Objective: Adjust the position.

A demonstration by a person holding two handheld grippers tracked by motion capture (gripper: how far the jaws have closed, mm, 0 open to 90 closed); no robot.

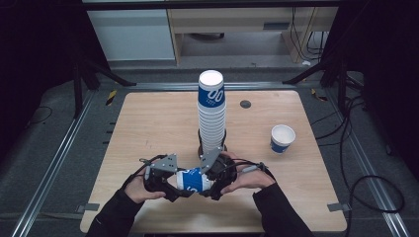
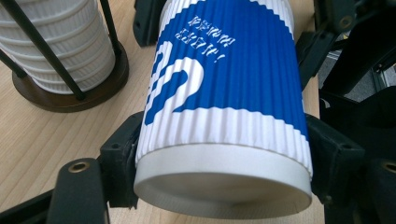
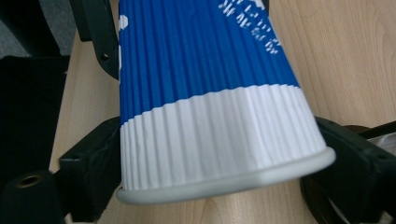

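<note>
Handoff in progress just in front of the cup stack — left gripper jaws clamped on the paper cup, right gripper jaws apart around it — probably letting go.

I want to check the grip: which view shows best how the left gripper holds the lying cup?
The left gripper view: its pads press the cup on both sides near one end. The high view shows the cup small between both grippers; the right gripper view shows its other end.

You work in a lab recording bay: black curtains, metal floor rails, tripod legs, loose cables around a wooden table.
</note>
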